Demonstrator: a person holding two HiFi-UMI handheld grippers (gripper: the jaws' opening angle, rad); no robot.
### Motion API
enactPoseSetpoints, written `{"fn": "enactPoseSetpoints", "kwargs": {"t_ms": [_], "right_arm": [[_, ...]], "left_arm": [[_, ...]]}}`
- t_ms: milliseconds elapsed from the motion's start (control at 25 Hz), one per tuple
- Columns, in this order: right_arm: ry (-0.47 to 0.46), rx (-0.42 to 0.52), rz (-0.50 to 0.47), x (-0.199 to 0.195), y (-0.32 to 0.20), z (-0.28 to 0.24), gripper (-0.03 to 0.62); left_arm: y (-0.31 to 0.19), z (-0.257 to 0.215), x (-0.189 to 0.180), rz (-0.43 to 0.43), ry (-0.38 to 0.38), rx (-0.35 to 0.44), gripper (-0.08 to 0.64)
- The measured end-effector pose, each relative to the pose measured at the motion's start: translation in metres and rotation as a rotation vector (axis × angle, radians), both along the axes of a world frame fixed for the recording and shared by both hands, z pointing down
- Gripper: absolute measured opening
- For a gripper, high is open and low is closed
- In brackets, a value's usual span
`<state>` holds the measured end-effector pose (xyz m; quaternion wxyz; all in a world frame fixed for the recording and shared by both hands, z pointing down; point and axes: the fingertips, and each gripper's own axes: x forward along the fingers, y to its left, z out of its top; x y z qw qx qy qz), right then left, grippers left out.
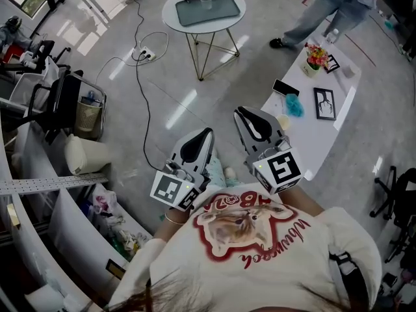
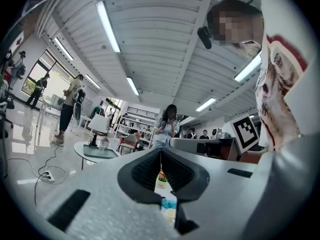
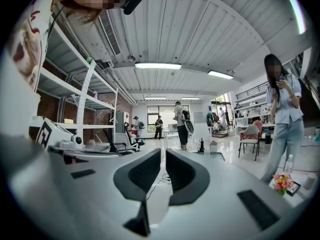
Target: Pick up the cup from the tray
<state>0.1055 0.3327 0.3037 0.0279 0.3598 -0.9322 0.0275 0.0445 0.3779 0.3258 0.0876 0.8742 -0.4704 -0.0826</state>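
Task not yet begun. The round table [image 1: 170, 13] stands well apart from the person, across open floor. On it lies the tray [image 1: 224, 10], and the cup [image 1: 206, 0] stands upright on the tray, untouched. The left gripper [image 1: 208, 131] and right gripper [image 1: 239, 111] are held near the chest, each with jaws together on nothing. Approach, opening and grasp all remain. Only the head view shows the intervening floor. The left gripper view shows the cup side-on, left of its jaws.
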Motion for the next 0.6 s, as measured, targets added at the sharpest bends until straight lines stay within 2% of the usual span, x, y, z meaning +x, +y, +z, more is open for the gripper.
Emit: {"fn": "enactPoseSetpoints", "kwargs": {"t_ms": [240,600], "right_arm": [[-0.006,0.009,-0.007,-0.006,-0.008,-0.002,0.049],[0.0,0.017,0.016,-0.013,-0.046,-0.002,0.049]], "left_arm": [[-0.007,0.005,-0.001,0.001,-0.006,0.0,0.015],[-0.048,0.0,-0.008,0.026,0.004,0.012,0.015]]}}
